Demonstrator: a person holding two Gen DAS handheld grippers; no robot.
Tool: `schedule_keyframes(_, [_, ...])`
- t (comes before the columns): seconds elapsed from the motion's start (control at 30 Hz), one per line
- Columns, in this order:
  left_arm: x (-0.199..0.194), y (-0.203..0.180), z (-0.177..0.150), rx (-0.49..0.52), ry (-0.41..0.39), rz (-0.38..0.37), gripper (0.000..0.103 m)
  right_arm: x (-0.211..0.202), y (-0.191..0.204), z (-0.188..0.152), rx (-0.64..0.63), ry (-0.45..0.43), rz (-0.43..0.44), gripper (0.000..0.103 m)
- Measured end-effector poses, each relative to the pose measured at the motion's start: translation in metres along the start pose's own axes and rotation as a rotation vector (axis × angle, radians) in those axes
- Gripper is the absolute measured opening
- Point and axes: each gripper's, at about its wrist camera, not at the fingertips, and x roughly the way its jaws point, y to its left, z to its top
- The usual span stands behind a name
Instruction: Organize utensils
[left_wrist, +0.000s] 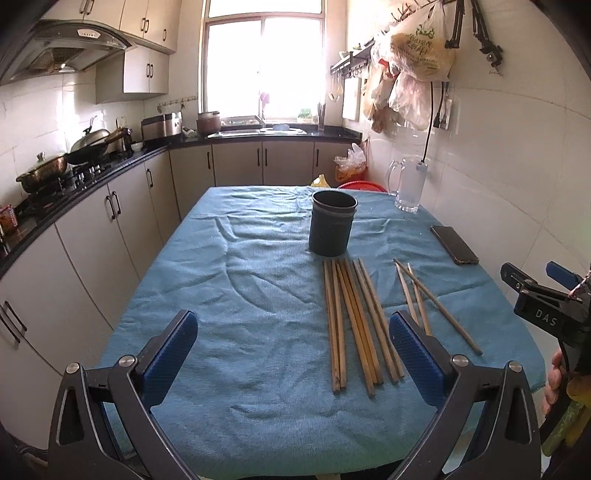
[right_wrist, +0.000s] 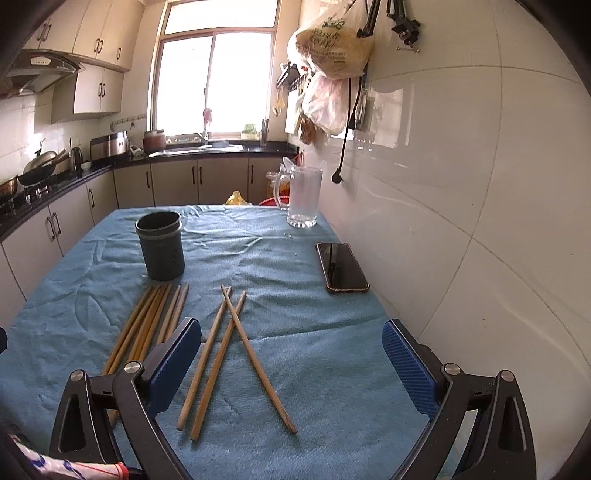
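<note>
Many chopsticks (left_wrist: 354, 321) lay flat just before the empty cup (left_wrist: 332, 227), probably waiting for collection; both tongs, left (left_wrist: 291, 354) and right (right_wrist: 291, 363), hung wide open, holding nothing.

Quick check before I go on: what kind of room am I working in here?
A home kitchen, by the look of it. A range hood hangs over a gas stove with a wok, and a sink sits under the window. You are working at a table with a blue cloth, where chopsticks lie.
</note>
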Motion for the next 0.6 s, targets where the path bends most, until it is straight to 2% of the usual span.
schedule_keyframes(0.4, [-0.012, -0.003, -0.005, 0.005, -0.010, 0.051, 0.103, -0.033, -0.010, -0.002, 0.083, -0.106, 0.030, 0.100])
schedule_keyframes(0.6, [-0.005, 0.000, -0.008, 0.004, 0.012, 0.059, 0.103, -0.026, -0.004, -0.004, 0.047, -0.089, 0.035, 0.100])
